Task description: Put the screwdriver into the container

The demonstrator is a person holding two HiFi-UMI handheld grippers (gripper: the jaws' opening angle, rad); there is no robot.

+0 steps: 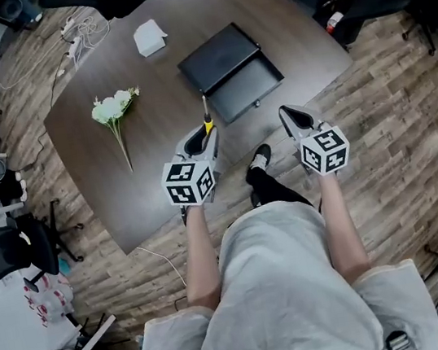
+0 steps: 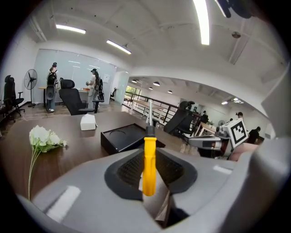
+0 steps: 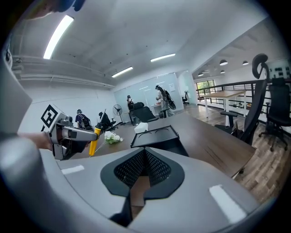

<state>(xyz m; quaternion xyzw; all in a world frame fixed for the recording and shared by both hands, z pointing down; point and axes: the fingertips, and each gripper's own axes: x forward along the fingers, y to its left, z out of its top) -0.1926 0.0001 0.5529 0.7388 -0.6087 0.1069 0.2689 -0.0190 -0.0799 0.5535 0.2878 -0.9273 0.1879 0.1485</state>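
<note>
"So, what is the surface?"

"Dark wooden table point(image 1: 103, 172) on a plank floor point(image 1: 389, 102), in an open office with chairs point(image 1: 8, 249) around."

"And on it?"

"White flowers point(image 1: 114, 108), a small white box point(image 1: 149, 38) and the black container point(image 1: 229, 69)."

"The screwdriver point(image 2: 149, 164)?"

"Its yellow handle is clamped in the left gripper point(image 2: 149, 175) over the table's near edge, just short of the container. The right gripper point(image 3: 144, 170) has its jaws pressed together on nothing."

"Any writing?"

"Only the square markers; the print on the shorts is too small to read."
</note>
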